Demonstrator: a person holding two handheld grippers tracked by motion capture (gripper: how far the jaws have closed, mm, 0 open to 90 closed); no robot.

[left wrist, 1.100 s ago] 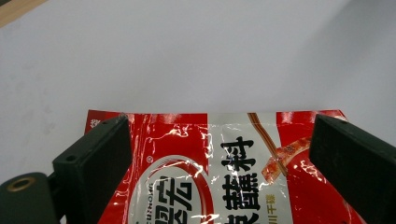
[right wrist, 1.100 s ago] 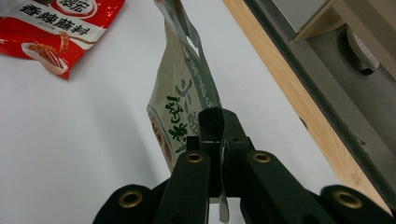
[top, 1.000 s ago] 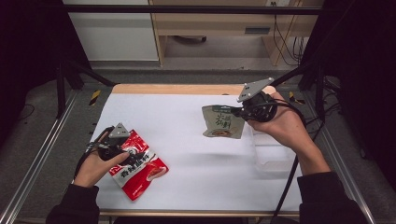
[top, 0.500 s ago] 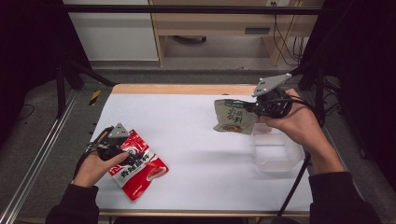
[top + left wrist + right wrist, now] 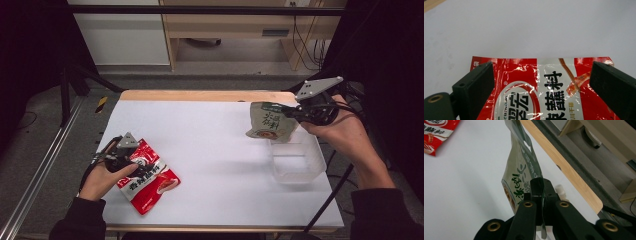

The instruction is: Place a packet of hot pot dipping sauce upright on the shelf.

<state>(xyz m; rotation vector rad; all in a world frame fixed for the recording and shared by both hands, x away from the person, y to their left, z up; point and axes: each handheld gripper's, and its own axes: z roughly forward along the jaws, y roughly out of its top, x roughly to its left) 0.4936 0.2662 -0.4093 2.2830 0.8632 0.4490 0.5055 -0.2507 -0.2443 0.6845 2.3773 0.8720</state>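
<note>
My left hand (image 5: 102, 176) rests low at the near left, and its gripper (image 5: 131, 156) has the jaws spread wide. My right hand (image 5: 340, 131) is raised at the far right, and its gripper (image 5: 295, 112) has the jaws pressed together.

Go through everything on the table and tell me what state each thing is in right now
Green pouch: sealed, lifted, clamped by the right gripper.
Red pouch: sealed, flat on the table.
Clear tub: lidless, empty.
Left gripper: jaws apart, over the red pouch.
</note>
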